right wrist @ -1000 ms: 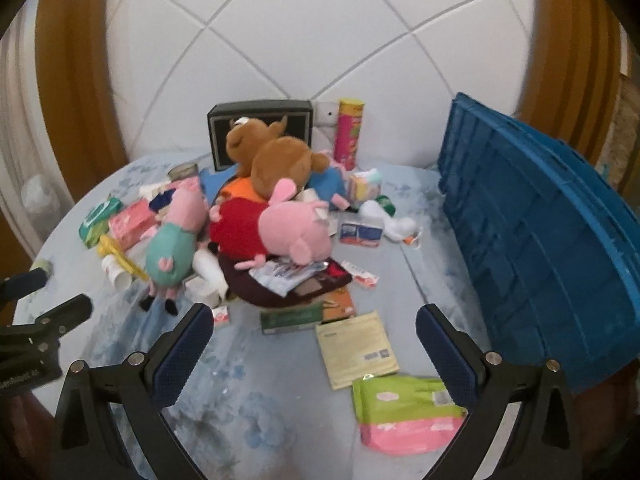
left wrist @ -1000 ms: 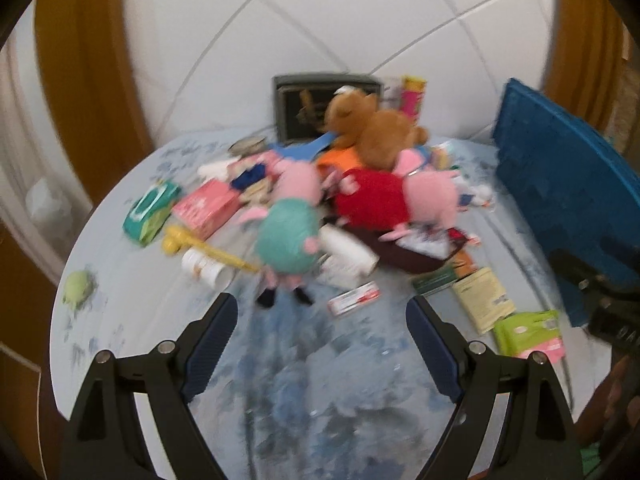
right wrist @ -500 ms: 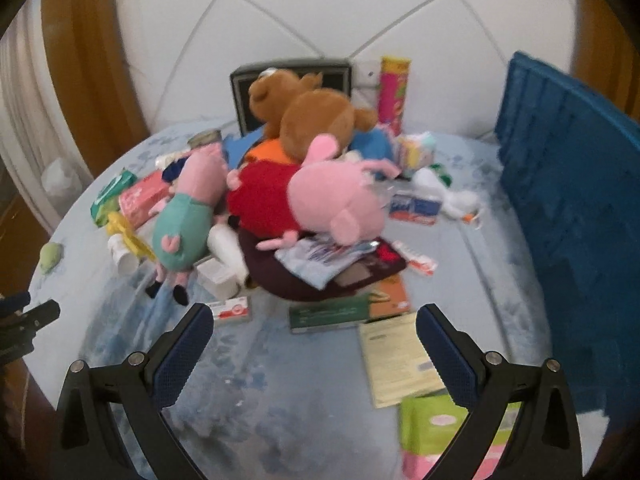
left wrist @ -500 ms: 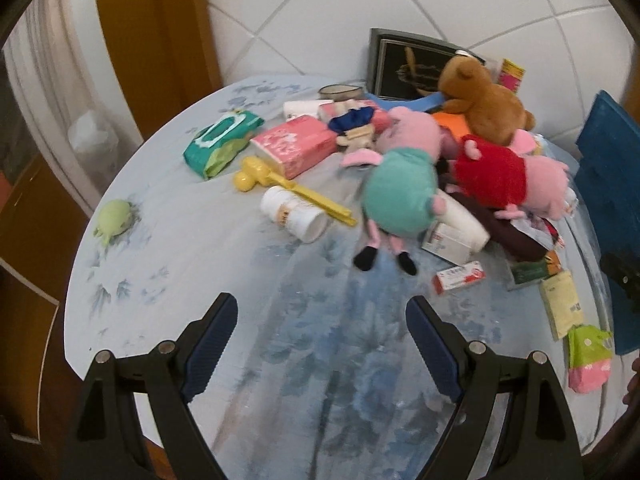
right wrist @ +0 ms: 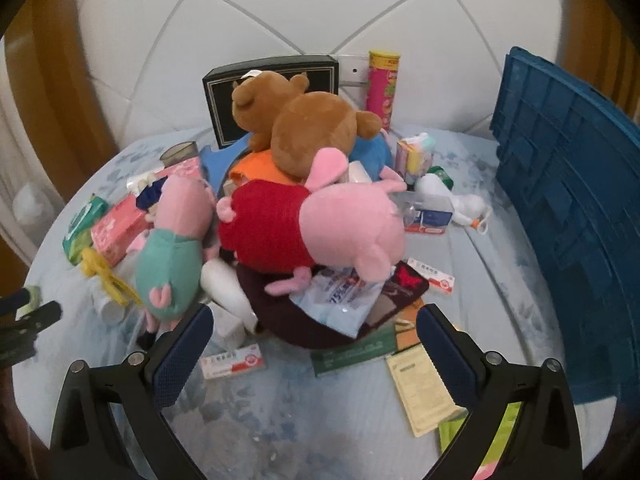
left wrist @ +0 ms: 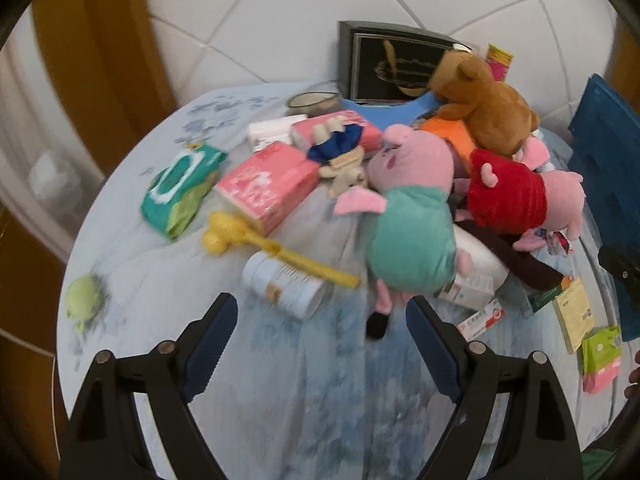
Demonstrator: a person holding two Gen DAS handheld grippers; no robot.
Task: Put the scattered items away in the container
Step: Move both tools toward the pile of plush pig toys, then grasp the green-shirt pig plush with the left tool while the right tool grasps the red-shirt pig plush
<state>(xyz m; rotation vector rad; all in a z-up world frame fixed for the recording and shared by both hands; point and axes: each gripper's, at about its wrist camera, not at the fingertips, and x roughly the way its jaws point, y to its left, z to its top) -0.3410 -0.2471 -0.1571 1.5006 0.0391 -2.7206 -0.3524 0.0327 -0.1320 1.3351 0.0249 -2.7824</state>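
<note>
A pile of items lies on a round table with a blue patterned cloth (left wrist: 312, 400). A teal-bodied pig plush (left wrist: 408, 236) (right wrist: 172, 256), a red-dressed pig plush (right wrist: 320, 232) (left wrist: 516, 196) and a brown bear plush (right wrist: 304, 132) (left wrist: 484, 104) sit in the middle. The blue crate (right wrist: 572, 184) (left wrist: 608, 168) stands at the right. My left gripper (left wrist: 320, 344) is open and empty, just short of a white bottle (left wrist: 284, 284) and the teal pig's feet. My right gripper (right wrist: 316, 344) is open and empty, near the pile's dark pouch (right wrist: 320, 320).
Pink tissue pack (left wrist: 268, 184), green wipes pack (left wrist: 180, 192), yellow toy (left wrist: 256, 240) and a small green toy (left wrist: 82, 300) lie left. Medicine boxes (right wrist: 232, 360), a cream sachet (right wrist: 424, 388) and a green-pink pack (left wrist: 600, 356) lie at the front right. A black box (right wrist: 272, 84) and pink can (right wrist: 382, 84) stand behind.
Both grippers have moved closer to the pile. The left view has swung right, back toward the teal pig. The jaws stay open.
</note>
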